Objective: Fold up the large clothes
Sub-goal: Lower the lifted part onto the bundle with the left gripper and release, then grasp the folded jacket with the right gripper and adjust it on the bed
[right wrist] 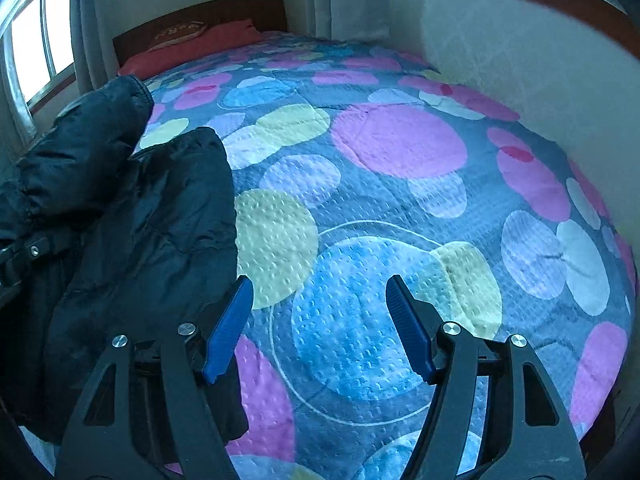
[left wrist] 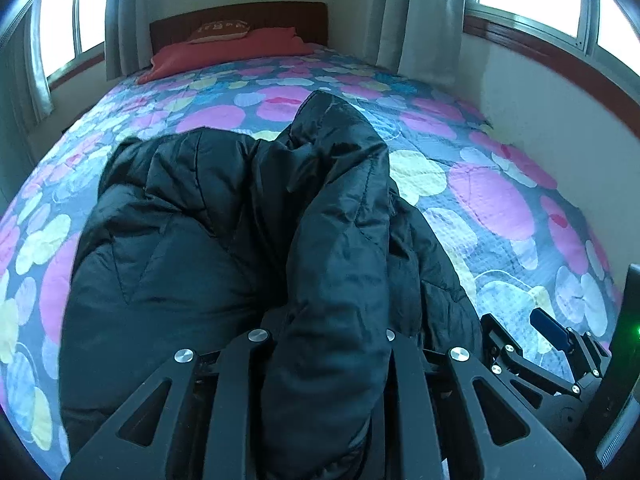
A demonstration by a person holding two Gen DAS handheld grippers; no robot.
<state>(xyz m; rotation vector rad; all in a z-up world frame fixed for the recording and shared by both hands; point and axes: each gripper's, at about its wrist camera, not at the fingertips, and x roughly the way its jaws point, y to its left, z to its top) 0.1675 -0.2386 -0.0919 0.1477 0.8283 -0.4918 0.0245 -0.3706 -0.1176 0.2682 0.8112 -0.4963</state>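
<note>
A black puffer jacket [left wrist: 188, 240] lies bunched on the near part of the bed. One sleeve [left wrist: 344, 184] of it runs up from between my left gripper's jaws and stands raised over the body. My left gripper [left wrist: 328, 344] is shut on that sleeve, and the fabric hides its fingertips. In the right wrist view the jacket [right wrist: 152, 216] is at the left. My right gripper [right wrist: 320, 320] hangs open over the bedspread just right of it, with nothing between its blue pads [right wrist: 228, 332]. It also shows at the lower right of the left wrist view [left wrist: 552, 340].
The bed is covered by a quilt [right wrist: 400, 140] with pink, blue and yellow circles. A red pillow [left wrist: 224, 54] lies by the wooden headboard [left wrist: 240, 16]. A white wall [right wrist: 520, 72] runs along the bed's right side. Curtained windows [left wrist: 60, 20] flank the headboard.
</note>
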